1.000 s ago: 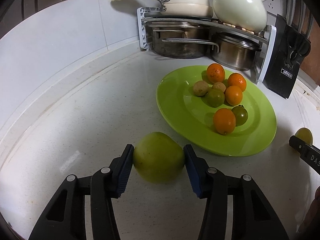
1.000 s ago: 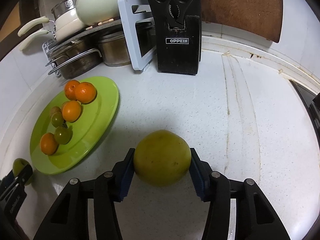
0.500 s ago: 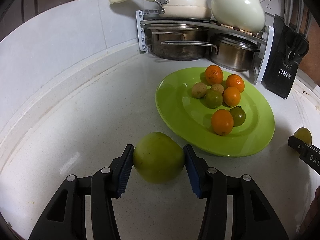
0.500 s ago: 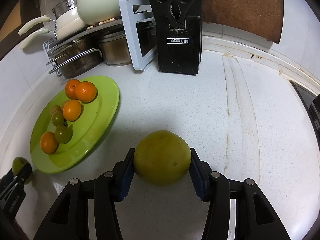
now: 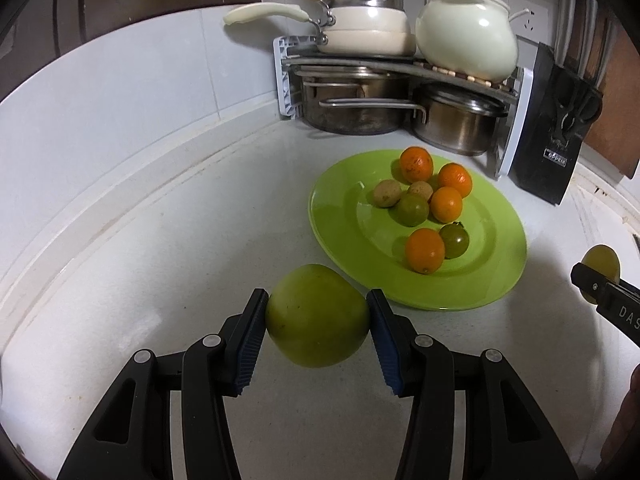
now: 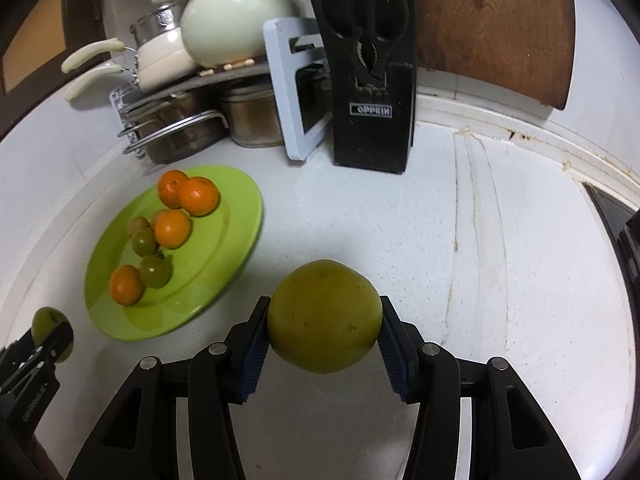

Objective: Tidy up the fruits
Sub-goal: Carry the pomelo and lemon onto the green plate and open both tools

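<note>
Left gripper [image 5: 317, 316] pinches a green apple [image 5: 318, 316], lower centre, unchanged from earlier frames. Green plate [image 5: 500, 280] of small fruits sits centre right there. Right gripper [image 6: 324, 318] likewise clamps a yellow-green apple [image 6: 324, 316]; only its view shows the wooden board [image 6: 492, 24], upper right.

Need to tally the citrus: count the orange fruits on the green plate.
4, all on the green plate: one at the back, one beside it, one in the middle, one nearest the front. None looks hidden.

Both tools [image 5: 317, 322] [image 6: 323, 322] clamped, angled downward
</note>
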A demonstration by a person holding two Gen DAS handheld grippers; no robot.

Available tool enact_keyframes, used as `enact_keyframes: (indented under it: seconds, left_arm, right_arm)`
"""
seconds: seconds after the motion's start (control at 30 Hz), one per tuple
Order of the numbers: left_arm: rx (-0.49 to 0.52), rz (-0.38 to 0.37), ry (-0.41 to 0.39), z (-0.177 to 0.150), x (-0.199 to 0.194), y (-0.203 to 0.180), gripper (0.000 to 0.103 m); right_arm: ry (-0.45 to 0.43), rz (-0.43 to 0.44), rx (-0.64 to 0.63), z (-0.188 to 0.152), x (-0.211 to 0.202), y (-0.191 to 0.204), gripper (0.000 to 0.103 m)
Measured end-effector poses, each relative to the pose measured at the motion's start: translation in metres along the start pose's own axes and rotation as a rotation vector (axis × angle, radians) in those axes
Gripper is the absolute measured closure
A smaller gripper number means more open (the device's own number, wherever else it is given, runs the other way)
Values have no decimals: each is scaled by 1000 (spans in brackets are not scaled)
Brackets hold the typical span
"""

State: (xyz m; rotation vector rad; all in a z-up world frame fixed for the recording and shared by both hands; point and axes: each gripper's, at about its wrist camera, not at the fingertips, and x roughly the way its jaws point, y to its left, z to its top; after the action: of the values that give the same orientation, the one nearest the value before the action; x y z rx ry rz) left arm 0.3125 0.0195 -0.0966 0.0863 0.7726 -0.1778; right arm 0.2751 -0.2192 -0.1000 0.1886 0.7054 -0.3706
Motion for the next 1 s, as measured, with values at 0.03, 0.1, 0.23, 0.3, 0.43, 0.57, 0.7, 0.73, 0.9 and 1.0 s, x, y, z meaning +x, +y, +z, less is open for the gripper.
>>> enact_keyframes:
  seconds: [0.03, 0.1, 0.23, 0.3, 0.43, 0.57, 0.7, 0.73, 0.9, 1.0]
  left_arm:
    - [0, 2, -5, 0, -4, 0, 53]
    - [-1, 5, -13, 1, -11, 1, 53]
    - [-5, 7, -29, 2, -25, 2, 53]
    - [-11, 8, -32, 1, -31, 3, 53]
    - [-25, 10, -37, -2, -46, 4, 53]
    - [-30, 7, -50, -3, -61, 3, 53]
    - [-35, 2, -70, -2, -75, 1, 53]
    - [-36, 1, -76, -1, -79, 1, 53]
    - [-40, -2, -108, 4, -94, -2, 53]
    - [-41, -4, -123, 9, -102, -4, 53]
  right_arm:
    - [-4, 5, -6, 1, -2, 1, 51]
    - [-14, 17, -21, 2, -8, 3, 51]
    - [-23, 50, -55, 3, -19, 6, 51]
    - [-30, 68, -71, 4, -24, 9, 51]
    - [-49, 99, -102, 5, -37, 12, 51]
    - [-70, 131, -133, 10, -50, 14, 52]
    - [-89, 165, -159, 16, -62, 17, 51]
    - [-94, 171, -166, 17, -64, 18, 51]
    - [-119, 204, -204, 24, -77, 22, 52]
    - [-135, 226, -221, 29, -82, 24, 51]
